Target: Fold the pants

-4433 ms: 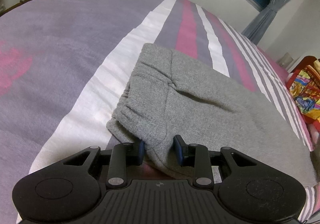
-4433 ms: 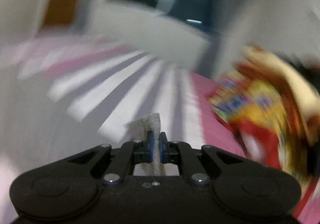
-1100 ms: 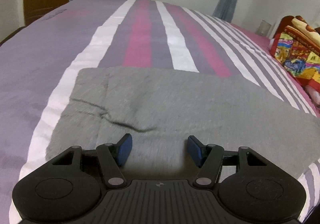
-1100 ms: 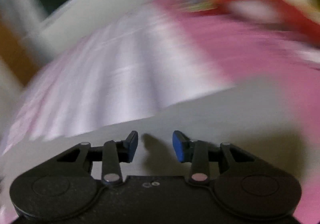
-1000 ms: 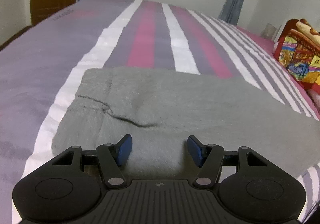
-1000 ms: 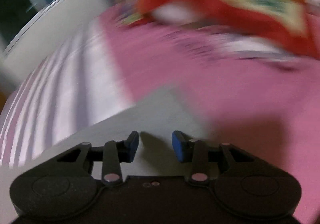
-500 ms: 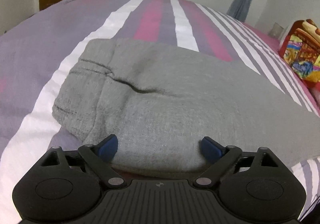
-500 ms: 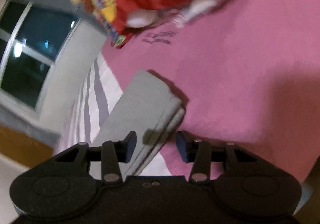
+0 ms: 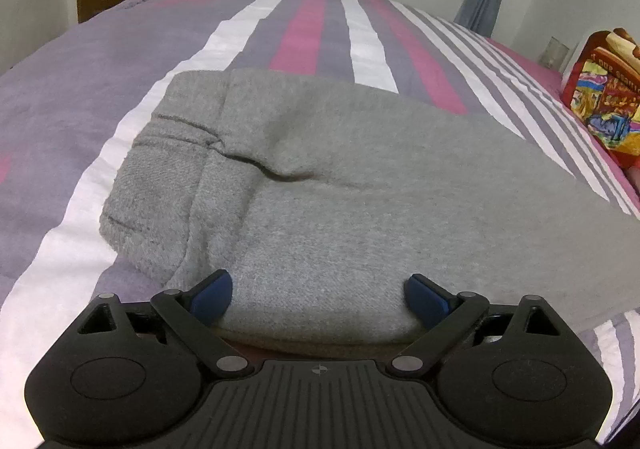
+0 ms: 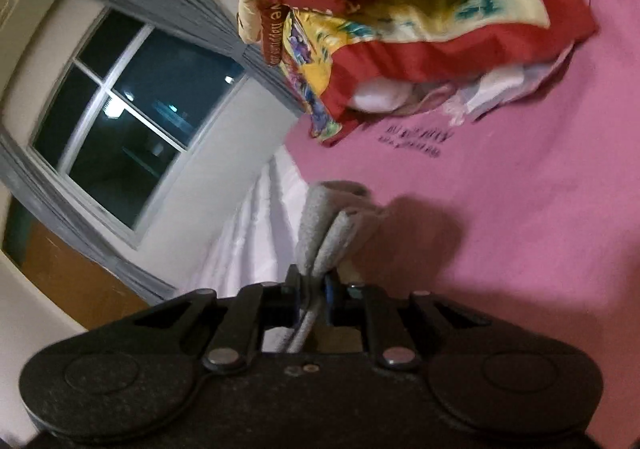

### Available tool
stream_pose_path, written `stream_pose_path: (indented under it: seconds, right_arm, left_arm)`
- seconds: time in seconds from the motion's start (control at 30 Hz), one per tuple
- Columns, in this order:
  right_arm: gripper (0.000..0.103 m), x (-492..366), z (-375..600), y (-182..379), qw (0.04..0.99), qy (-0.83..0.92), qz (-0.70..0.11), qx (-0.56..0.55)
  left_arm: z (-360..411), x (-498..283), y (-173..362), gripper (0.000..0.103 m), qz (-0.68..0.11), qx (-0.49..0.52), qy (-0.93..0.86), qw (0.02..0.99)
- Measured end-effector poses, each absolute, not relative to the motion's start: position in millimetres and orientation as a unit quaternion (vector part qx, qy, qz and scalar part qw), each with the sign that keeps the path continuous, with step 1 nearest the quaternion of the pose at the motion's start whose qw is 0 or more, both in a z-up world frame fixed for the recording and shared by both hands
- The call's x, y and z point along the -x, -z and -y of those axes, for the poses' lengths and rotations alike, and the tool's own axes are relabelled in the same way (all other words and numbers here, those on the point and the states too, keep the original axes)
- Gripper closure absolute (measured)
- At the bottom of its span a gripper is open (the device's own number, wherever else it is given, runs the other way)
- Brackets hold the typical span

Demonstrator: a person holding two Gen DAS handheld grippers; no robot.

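Grey sweatpants [image 9: 360, 177] lie folded lengthwise across the striped bed, waistband at the left. My left gripper [image 9: 318, 299] is wide open at the near edge of the pants, its blue pads on either side of the fabric edge without pinching it. In the right wrist view my right gripper [image 10: 311, 297] is shut on the stacked leg ends of the grey pants [image 10: 324, 225], which stick up between the jaws above the pink sheet. The view is tilted.
The bed cover [image 9: 312, 29] has purple, pink and white stripes. A colourful red and yellow blanket [image 9: 600, 105] lies at the right; it also shows in the right wrist view [image 10: 400, 29]. A window [image 10: 132, 121] and curtains lie beyond the bed.
My right gripper has closed on the leg ends of the pants and rolled to a tilted view. My left gripper has opened wider and dropped toward the near edge of the pants.
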State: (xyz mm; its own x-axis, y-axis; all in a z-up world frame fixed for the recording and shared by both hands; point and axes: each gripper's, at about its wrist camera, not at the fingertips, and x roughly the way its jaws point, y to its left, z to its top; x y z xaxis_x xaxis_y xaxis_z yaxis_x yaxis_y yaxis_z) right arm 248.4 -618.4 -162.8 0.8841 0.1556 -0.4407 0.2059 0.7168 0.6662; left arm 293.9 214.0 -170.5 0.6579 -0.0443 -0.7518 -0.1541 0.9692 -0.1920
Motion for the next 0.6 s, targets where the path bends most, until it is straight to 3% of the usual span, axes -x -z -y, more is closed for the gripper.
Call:
stream_pose_path:
  seconds: [0.03, 0.13, 0.37, 0.53, 0.6]
  right_arm:
    - [0.096, -260.5, 625.0, 186.8, 0.867, 0.04, -0.302, -0.396]
    - [0.09, -260.7, 621.0, 183.5, 0.867, 0.045, -0.285, -0.407]
    - [0.089, -264.1, 624.3, 179.8, 0.865, 0.035, -0.303, -0.399]
    - [0.087, -261.5, 617.0, 181.9, 0.869, 0.048, -0.304, -0.388]
    - [0.087, -262.4, 615.9, 181.6, 0.869, 0.052, -0.305, -0.386]
  left_arm:
    - [-213.9, -293.8, 170.5, 0.009, -0.412, 0.12, -0.032, 0.903]
    - [-215.2, -285.0, 158.7, 0.009, -0.395, 0.121, -0.034, 0.91]
    - [-272.9, -235.9, 139.6, 0.012, -0.305, 0.219, -0.084, 0.923]
    - [-303.2, -251.9, 159.5, 0.038, -0.317, 0.294, -0.09, 0.897]
    - [-302.0, -261.9, 164.9, 0.078, -0.33, 0.286, -0.096, 0.894]
